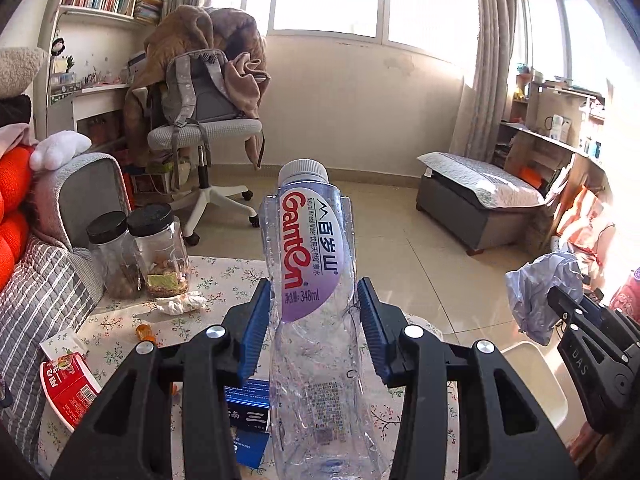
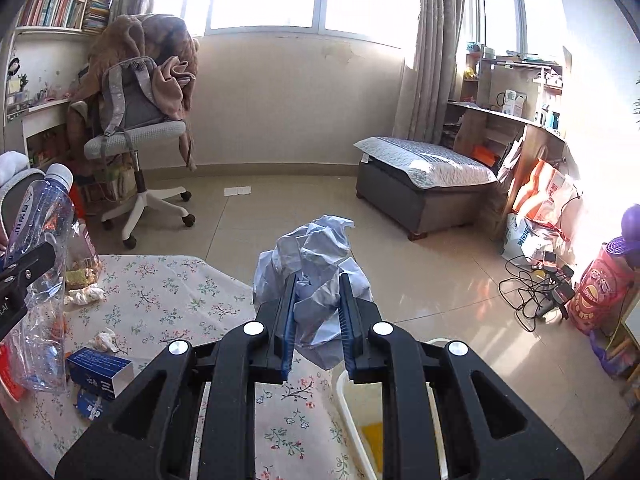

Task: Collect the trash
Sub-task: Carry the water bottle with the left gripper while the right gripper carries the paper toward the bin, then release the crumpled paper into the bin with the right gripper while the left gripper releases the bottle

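Left wrist view shows your left gripper (image 1: 314,320) pinching a crumpled clear plastic water bottle with a white cap and a purple and red label (image 1: 310,264), its blue pads pressed on both sides of the body and the bottle held upright above the flower-patterned tablecloth of the table (image 1: 224,280). Right wrist view shows your right gripper (image 2: 318,320) clamped on a crumpled ball of pale blue-white paper (image 2: 316,264), lifted clear of the table, with the rim of a white plastic bin (image 2: 344,392) just beyond the table's near right edge, below the jaws. So two pieces are in hand but neither is in the bin yet. Left on the table, by my reading, are a wad of white tissue (image 1: 180,304) beside the two clear jars with black lids (image 1: 136,252) near the far left edge, a second small tissue wad (image 2: 105,341), a red paper noodle cup lying on its side (image 1: 68,384) at the near left edge, a blue and white carton (image 2: 100,370) and a small orange scrap (image 1: 145,332). You look less than halfway through.
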Tool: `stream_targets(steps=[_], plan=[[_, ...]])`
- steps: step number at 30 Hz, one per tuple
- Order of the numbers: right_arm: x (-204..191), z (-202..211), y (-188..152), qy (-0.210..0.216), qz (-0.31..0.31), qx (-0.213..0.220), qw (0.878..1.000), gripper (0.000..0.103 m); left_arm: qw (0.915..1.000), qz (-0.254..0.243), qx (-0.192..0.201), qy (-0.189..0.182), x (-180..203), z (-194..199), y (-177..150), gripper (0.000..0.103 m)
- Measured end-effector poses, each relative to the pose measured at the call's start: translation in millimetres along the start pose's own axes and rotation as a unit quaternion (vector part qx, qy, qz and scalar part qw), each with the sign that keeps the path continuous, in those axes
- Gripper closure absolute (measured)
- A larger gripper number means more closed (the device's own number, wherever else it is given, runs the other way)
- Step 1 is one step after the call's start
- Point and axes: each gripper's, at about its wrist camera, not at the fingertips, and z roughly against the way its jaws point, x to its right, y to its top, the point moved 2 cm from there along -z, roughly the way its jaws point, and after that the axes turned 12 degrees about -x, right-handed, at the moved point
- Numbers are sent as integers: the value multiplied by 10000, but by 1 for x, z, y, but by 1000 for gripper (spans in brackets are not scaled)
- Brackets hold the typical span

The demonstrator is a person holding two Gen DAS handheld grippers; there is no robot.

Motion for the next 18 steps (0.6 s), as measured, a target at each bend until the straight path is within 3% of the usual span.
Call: stream_targets(steps=[6,8,9,11,12,14,15,18], plan=[[60,-39,-20,-411,-324,-799,9954,83,9990,-360,-116,-256,42,-3,-5,59],[77,-51,-29,-412,-487,-1066,9922,77,9979,-496,-193,-375,59,-6,-8,59],[84,-56,-34,-398,-582,-1191,9904,71,9972,-559,-245,-440,67,-9,-9,59],[95,-57,-38,-404,-742,-1233,9888,49,9954,-672,-372,-579,84,-15,-12,59],[100,-54,-38,-437,-807,-1170,9889,46,9944,-699,-449,-655,93,-19,-12,59],[111,-47,-38,-521,-973,-991,9889,28,9915,-698,-624,-899,108,-26,-14,59],[118,-42,-38,-607,-1097,-883,9882,24,9898,-698,-717,-1014,116,-30,-15,59],[144,-28,-39,-1059,-1501,-498,9817,9,9845,-751,-944,-1273,142,-42,-19,59]])
